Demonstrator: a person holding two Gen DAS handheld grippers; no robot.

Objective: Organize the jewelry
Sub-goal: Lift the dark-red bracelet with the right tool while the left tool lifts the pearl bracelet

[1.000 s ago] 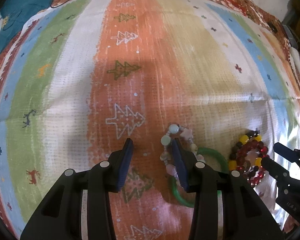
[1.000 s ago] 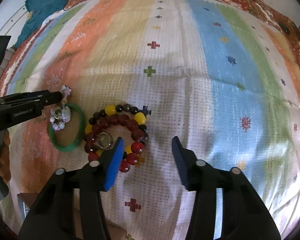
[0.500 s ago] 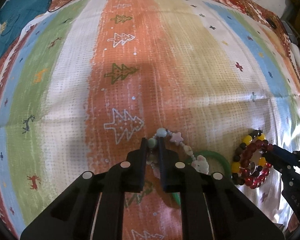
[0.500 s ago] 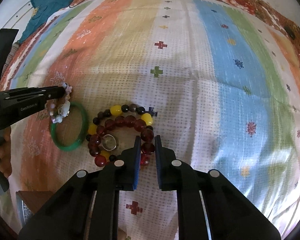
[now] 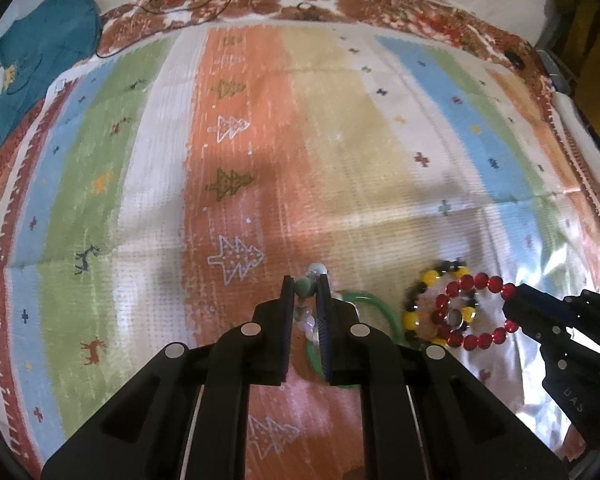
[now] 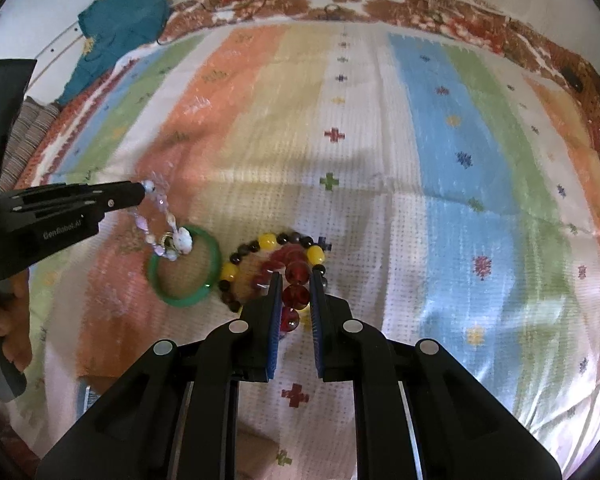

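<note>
While a striped cloth [image 6: 440,152] in orange, cream, blue and green, stitched with small crosses and tree shapes and edged by a rust-red patterned border, covers the whole work surface, the left hand-held gripper [image 5: 305,289] is clenched on a pastel bead bracelet [image 6: 160,220], which hangs from its tips with the lower end over a green bangle [image 6: 184,266] lying flat on the orange stripe. Just beside the bangle, the right hand-held gripper [image 6: 296,284] grasps a red bead bracelet [image 5: 474,308], part of which overlaps a yellow-and-dark bead bracelet [image 6: 260,252] on the cloth. A teal garment [image 5: 40,60] lies bunched at the far left corner against a pale wall, with a thin dark cable [image 5: 172,4] trailing across the border.
</note>
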